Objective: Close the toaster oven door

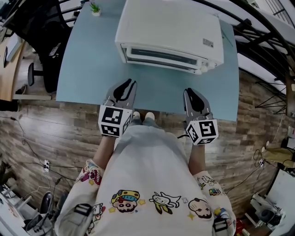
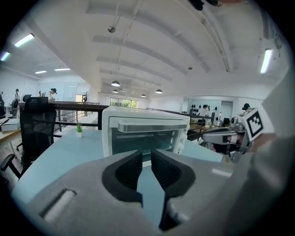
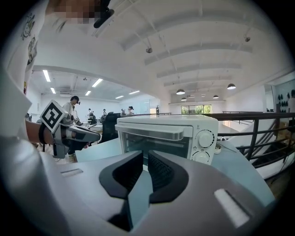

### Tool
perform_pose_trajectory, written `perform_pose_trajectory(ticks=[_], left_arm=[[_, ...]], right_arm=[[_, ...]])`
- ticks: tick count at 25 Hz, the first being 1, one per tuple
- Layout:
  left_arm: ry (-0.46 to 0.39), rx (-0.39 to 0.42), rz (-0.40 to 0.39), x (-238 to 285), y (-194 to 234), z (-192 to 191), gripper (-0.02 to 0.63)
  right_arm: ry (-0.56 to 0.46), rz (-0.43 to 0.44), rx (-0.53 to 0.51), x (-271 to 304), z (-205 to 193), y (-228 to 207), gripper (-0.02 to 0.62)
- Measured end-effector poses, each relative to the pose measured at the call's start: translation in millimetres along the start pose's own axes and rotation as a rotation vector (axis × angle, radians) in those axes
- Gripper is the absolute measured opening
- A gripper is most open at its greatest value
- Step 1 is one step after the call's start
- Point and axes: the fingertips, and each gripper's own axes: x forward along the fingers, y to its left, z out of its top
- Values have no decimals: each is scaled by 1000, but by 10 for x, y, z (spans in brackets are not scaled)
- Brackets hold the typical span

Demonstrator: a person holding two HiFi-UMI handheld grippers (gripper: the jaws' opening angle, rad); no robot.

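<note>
A white toaster oven (image 1: pixel 168 34) stands at the back of the light blue table (image 1: pixel 87 69) with its glass door up and closed; the handle (image 2: pixel 147 125) runs along the door's top. The oven (image 3: pixel 170 133) faces both grippers from an arm's length away. My left gripper (image 1: pixel 130 83) hovers over the table's front edge, left of the oven's middle, its pads (image 2: pixel 133 170) drawn almost together with nothing between them. My right gripper (image 1: pixel 188 92) is level with it on the right, apart from the oven, with only a thin slit at its tips (image 3: pixel 145 159) and nothing in it.
A small potted plant (image 1: pixel 95 8) sits at the table's far left corner. A black office chair (image 1: pixel 46 50) stands left of the table and a dark railing (image 1: pixel 267 32) runs along the right. The oven's two knobs (image 3: pixel 206 138) are on its right side. Cables lie on the wooden floor.
</note>
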Motion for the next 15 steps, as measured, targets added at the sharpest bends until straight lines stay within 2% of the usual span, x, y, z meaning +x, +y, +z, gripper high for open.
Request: perform_pose_trajectory(ticks=[8,15], left_arm=[[13,-38,-50,-78,-163,-222,4],[28,-51,-61,-117,-205,-315,-2]], right_arm=[[16,-5,24,-78,-139,-7,9],[34,-9,49,-123,-248,-38,9]])
